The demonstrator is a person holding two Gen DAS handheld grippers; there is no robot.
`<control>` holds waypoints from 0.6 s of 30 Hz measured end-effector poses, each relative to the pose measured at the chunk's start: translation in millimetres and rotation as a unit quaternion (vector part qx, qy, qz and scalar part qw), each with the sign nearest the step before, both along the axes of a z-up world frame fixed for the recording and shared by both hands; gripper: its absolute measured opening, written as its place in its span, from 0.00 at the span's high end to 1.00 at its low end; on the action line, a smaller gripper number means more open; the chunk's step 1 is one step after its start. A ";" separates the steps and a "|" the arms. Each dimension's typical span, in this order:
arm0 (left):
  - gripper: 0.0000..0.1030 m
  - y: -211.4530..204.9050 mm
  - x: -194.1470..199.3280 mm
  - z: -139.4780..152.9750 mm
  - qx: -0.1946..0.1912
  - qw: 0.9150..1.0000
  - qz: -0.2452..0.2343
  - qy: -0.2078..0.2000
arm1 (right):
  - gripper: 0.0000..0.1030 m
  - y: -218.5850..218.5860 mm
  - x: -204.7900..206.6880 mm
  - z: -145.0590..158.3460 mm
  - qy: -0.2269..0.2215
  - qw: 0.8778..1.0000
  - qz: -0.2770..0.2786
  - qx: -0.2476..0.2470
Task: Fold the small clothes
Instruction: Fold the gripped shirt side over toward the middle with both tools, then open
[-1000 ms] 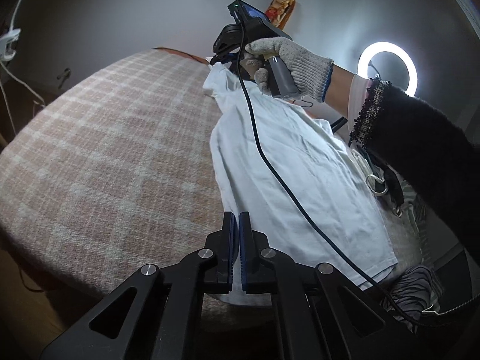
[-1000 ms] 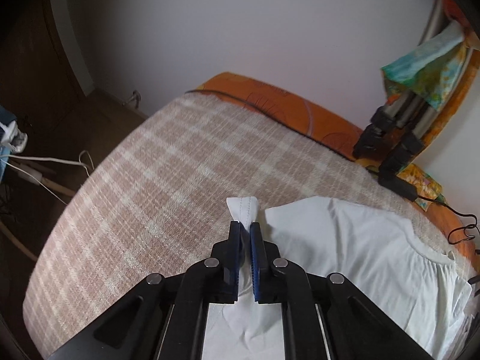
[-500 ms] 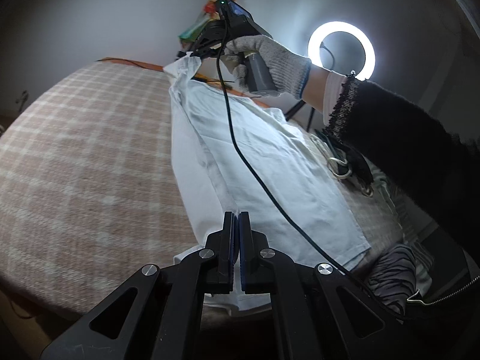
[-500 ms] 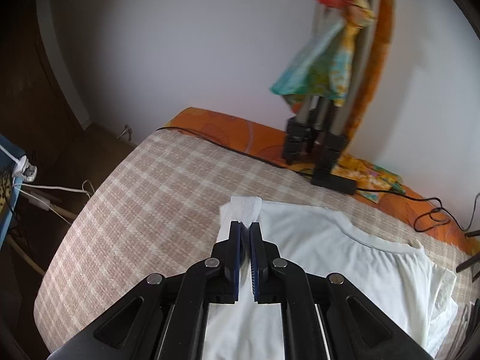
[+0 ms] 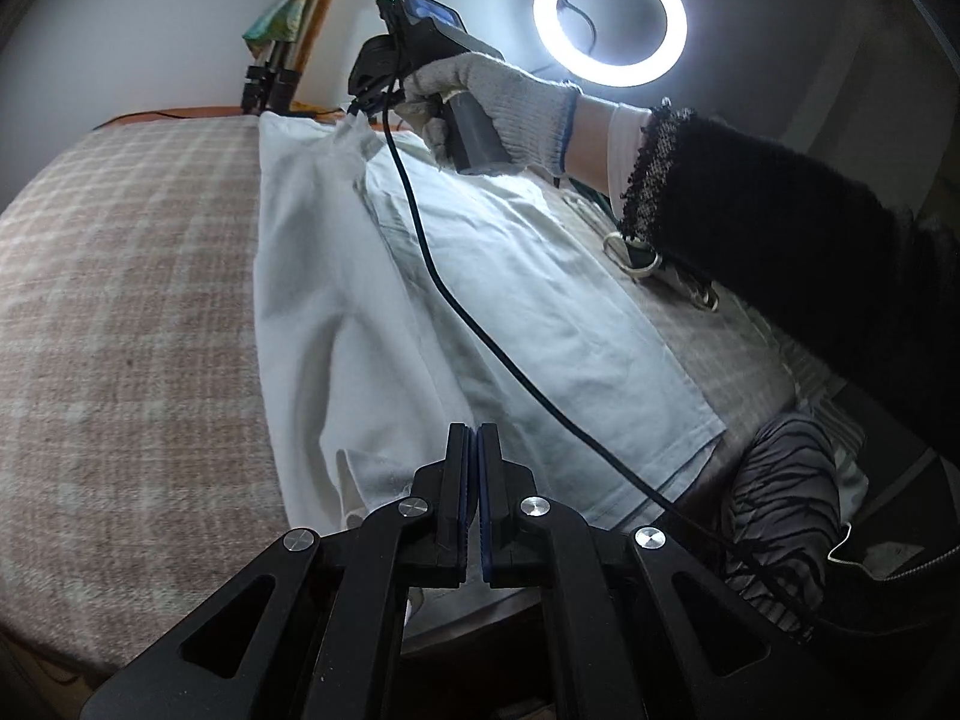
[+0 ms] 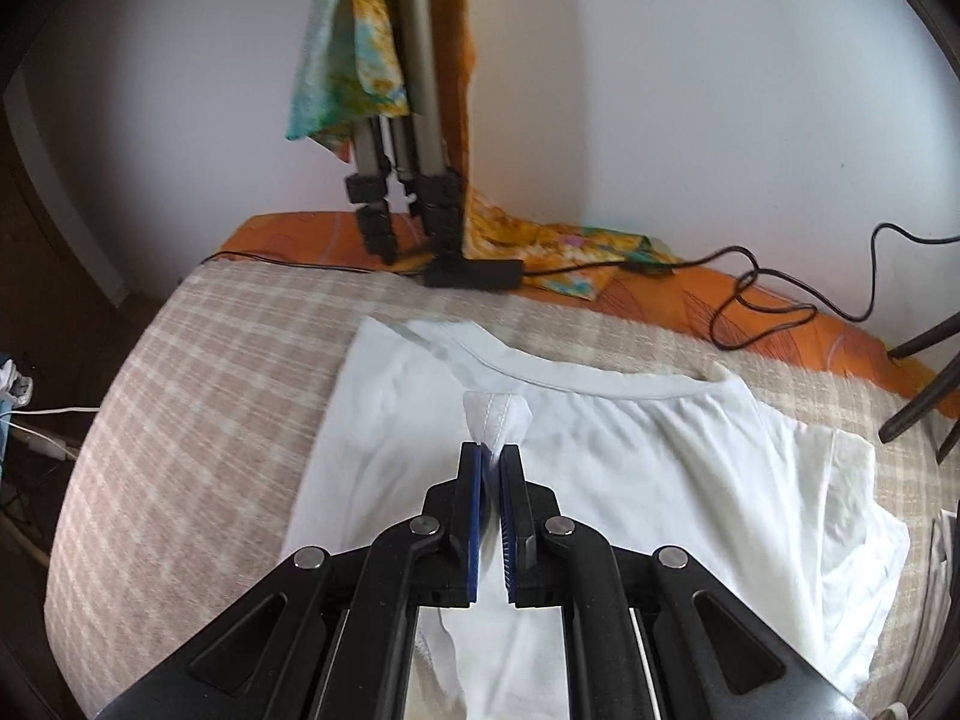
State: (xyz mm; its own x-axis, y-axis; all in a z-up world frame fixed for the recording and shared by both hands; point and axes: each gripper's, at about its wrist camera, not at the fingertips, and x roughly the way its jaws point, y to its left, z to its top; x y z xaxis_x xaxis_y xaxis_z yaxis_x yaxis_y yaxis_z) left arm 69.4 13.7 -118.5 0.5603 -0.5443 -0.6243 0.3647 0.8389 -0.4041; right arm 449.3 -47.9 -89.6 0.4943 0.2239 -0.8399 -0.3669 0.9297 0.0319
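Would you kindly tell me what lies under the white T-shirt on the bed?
The white T-shirt lies on a beige checked blanket, which shows all around it. An orange sheet appears beyond the blanket. Whatever lies directly beneath the shirt's body is covered.

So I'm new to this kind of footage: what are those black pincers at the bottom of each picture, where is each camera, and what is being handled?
There is no robot: a person holds a two-finger gripper in each hand, and each carries a wide-angle camera looking forward along its fingers.

The left wrist view shows the left gripper at the bottom, its fingers shut on the lower edge of a white T-shirt. Further off is the gloved right hand holding the other tool.

The right wrist view shows the right gripper shut on a hemmed bit of the same shirt, near its neckline.

The shirt lies on a checked blanket, one side raised between the two grippers. A ring light glows behind, and a tripod stands by the wall.
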 end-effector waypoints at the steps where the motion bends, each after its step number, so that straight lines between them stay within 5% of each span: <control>1: 0.99 -0.4 -0.2 -0.7 0.001 1.000 -0.002 0.001 | 0.97 -1.2 0.5 -1.5 0.000 1.000 -0.003 -0.003; 13: 0.98 -28.6 0.1 -4.6 0.008 0.999 -0.052 0.014 | 0.97 1.1 0.6 -13.8 0.000 0.999 -0.013 -0.043; 16: 0.83 -41.3 -5.4 -5.8 0.039 0.997 -0.069 0.010 | 0.96 2.8 1.4 -15.6 0.002 0.998 -0.007 -0.060; 18: 0.80 -41.8 -9.9 -4.5 0.039 0.996 -0.074 0.008 | 0.81 2.1 2.5 -16.8 0.008 0.997 -0.006 -0.071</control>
